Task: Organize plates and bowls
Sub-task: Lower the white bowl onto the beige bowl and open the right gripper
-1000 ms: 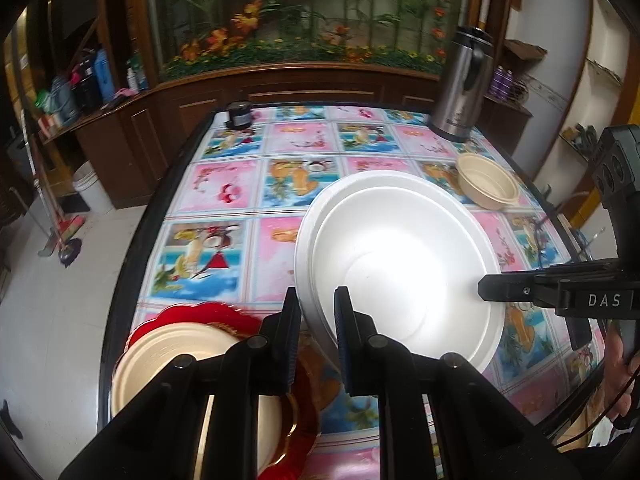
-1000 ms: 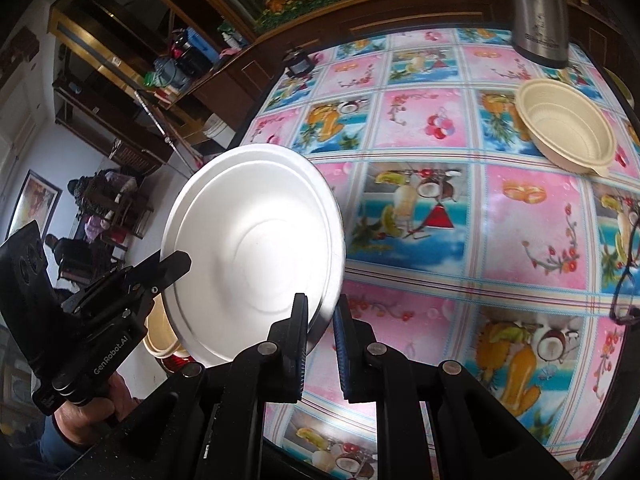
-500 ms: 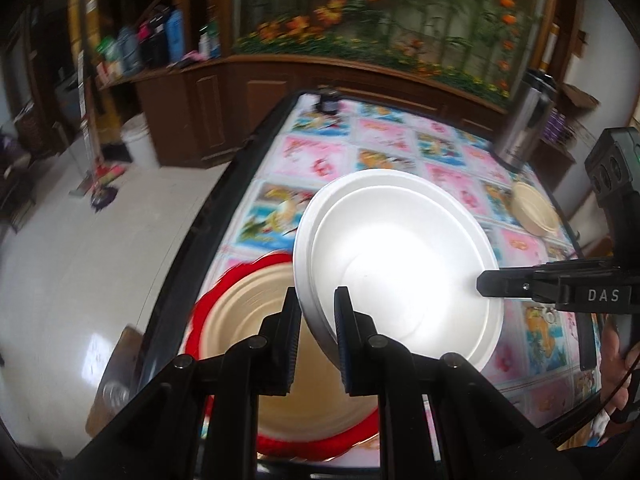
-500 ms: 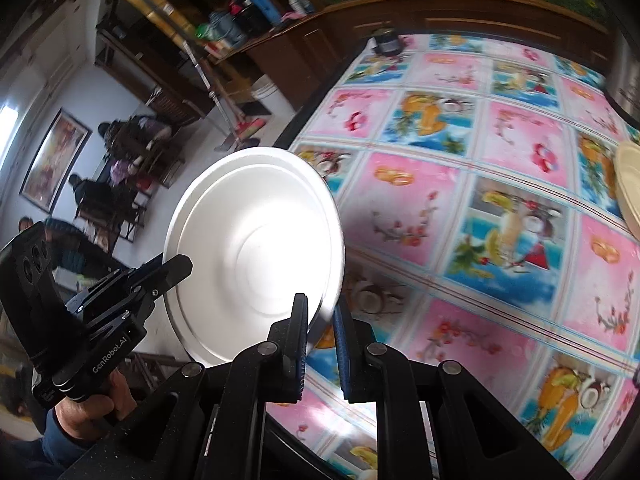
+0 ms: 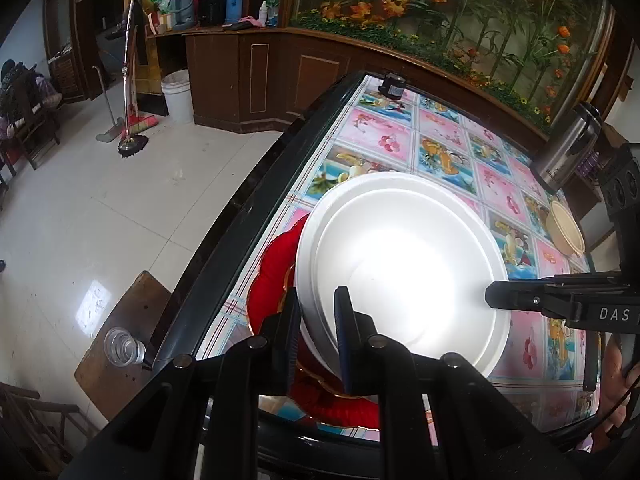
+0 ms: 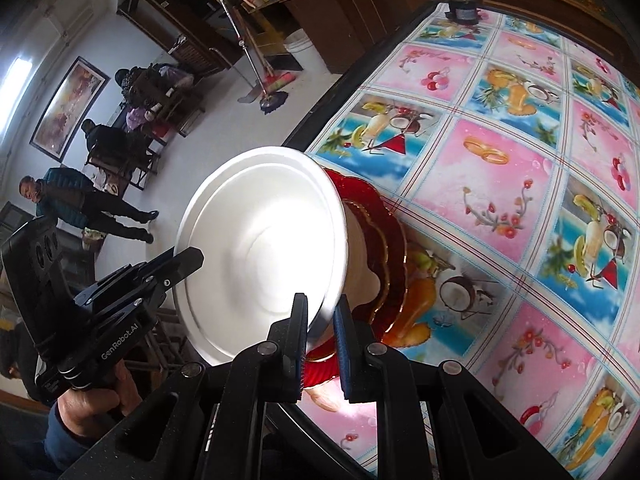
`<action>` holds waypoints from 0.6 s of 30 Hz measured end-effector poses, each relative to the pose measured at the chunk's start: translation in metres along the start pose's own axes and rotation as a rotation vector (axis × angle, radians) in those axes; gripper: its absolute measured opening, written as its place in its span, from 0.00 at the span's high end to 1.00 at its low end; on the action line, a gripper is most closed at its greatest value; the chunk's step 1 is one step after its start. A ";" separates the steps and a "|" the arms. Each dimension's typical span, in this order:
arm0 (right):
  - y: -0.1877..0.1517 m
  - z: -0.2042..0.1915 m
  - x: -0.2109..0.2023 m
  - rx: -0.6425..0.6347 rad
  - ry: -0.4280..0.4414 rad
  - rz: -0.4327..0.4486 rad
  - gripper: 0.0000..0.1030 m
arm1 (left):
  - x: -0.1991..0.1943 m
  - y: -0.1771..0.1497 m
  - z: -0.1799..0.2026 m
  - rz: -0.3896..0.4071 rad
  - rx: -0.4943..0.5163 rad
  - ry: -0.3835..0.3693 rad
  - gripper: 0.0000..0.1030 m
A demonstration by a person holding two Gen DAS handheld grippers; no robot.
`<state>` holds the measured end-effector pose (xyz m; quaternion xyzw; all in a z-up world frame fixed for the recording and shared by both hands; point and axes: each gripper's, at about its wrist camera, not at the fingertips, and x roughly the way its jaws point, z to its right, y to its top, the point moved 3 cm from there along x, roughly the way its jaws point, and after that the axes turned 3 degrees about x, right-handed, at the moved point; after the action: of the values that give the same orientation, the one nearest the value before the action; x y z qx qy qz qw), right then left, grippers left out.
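A large white foam plate (image 5: 400, 264) is held in the air by both grippers. My left gripper (image 5: 318, 312) is shut on its near rim; my right gripper (image 6: 321, 318) is shut on the opposite rim and shows in the left wrist view (image 5: 496, 294). The white plate (image 6: 260, 248) hangs over a red scalloped plate (image 5: 276, 264) at the table's near left corner, also seen in the right wrist view (image 6: 388, 240). A cream plate (image 6: 360, 264) lies on the red one, mostly hidden. A cream bowl (image 5: 564, 232) sits far right on the table.
The table has a fruit-print cloth (image 6: 500, 152) and a dark rim (image 5: 240, 216). A steel thermos (image 5: 568, 148) stands at the far right, a small black object (image 5: 394, 86) at the far edge. A wooden stool with a glass (image 5: 124, 346) stands beside the table.
Both grippers have carried the white plate left, from the table's middle to above the red plate at the corner. It now covers most of the cream plate.
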<state>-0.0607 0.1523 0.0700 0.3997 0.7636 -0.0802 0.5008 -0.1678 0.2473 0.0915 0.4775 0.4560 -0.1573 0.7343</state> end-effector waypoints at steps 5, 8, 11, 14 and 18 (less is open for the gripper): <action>0.000 -0.002 0.010 0.009 0.016 -0.027 0.86 | 0.004 -0.001 -0.005 -0.014 -0.014 0.008 0.86; 0.000 -0.002 0.014 0.013 0.022 -0.036 0.85 | 0.007 0.000 -0.005 -0.019 -0.018 0.013 0.86; 0.000 -0.003 0.016 0.007 0.023 -0.037 0.84 | 0.009 -0.002 -0.006 -0.026 -0.023 0.017 0.86; 0.000 -0.004 0.016 0.000 0.027 -0.037 0.84 | 0.010 -0.004 -0.006 -0.028 -0.025 0.020 0.86; -0.001 -0.003 0.015 -0.005 0.037 -0.044 0.83 | 0.010 -0.003 -0.006 -0.028 -0.027 0.026 0.83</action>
<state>-0.0664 0.1614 0.0590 0.3831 0.7816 -0.0817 0.4855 -0.1682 0.2530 0.0808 0.4633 0.4743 -0.1550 0.7323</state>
